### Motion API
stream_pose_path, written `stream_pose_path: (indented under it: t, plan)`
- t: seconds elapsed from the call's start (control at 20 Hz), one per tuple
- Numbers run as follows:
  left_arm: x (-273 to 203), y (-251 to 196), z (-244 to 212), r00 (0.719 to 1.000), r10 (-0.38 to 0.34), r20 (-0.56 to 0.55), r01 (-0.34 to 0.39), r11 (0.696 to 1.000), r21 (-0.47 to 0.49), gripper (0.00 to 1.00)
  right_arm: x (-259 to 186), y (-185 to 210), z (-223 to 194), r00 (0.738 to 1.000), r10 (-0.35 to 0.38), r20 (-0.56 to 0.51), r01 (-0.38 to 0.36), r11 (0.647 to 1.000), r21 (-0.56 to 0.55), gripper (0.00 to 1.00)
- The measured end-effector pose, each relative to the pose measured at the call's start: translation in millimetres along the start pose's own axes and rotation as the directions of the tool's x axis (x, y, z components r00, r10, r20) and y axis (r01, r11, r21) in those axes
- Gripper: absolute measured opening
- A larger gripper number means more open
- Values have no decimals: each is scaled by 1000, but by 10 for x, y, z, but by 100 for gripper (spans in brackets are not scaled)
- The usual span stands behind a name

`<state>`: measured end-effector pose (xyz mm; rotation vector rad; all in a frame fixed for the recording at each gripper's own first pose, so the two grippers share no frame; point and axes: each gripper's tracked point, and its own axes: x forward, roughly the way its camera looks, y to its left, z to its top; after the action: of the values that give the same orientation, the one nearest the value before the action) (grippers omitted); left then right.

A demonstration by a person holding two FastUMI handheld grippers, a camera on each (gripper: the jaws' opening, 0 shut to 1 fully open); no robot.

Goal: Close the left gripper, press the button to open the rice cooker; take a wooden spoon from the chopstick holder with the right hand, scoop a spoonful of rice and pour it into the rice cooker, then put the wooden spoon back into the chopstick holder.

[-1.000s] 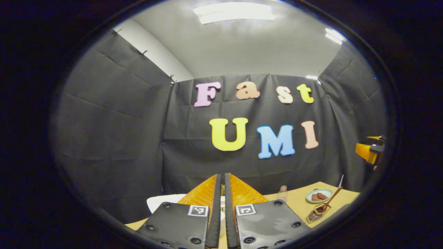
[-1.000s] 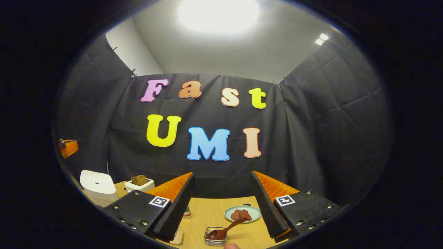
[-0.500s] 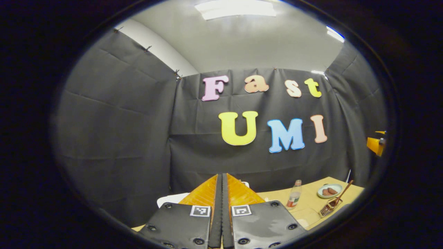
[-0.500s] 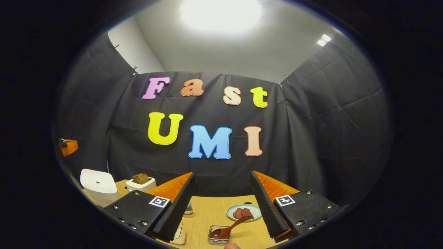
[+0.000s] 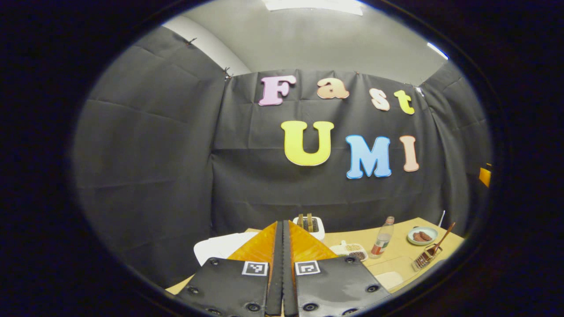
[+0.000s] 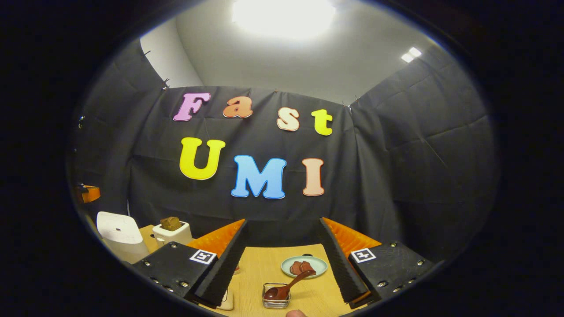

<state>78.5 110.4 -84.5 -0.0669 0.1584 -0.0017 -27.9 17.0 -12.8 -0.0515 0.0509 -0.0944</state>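
Note:
My left gripper [image 5: 282,225] is shut with nothing between its fingers, held above the table's near left. Behind its fingers sits the white rice cooker [image 5: 220,247], lid down; it also stands at the far left [image 6: 121,232] in the right gripper view. My right gripper [image 6: 283,223] stands open and holds nothing. Below and between its fingers a wooden spoon [image 6: 288,287] leans in a small metal chopstick holder [image 6: 276,299]. The same spoon [image 5: 438,240] and holder [image 5: 424,259] lie far right in the left gripper view. A small white dish of grains [image 5: 350,250] sits mid-table.
A white toaster [image 5: 310,225] with bread stands at the back beside the cooker. A bottle [image 5: 382,243] stands mid-table. A green plate of brown food [image 6: 304,266] lies just behind the holder. The wooden table [image 6: 264,268] ends at the black cloth walls.
My left gripper's small gap has shut fully, and its view has tipped down, bringing the toaster, dish and bottle into sight. The right gripper stays open and has barely shifted.

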Motion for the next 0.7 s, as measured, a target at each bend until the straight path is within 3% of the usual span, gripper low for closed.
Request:
stream_pose_path:
  t: [0.7]
  plan:
    - [555,197,-1220,970,-33,-243,25,999,-39,9,-149,-2,-112,994,-99,-47,97,994,-55,95]
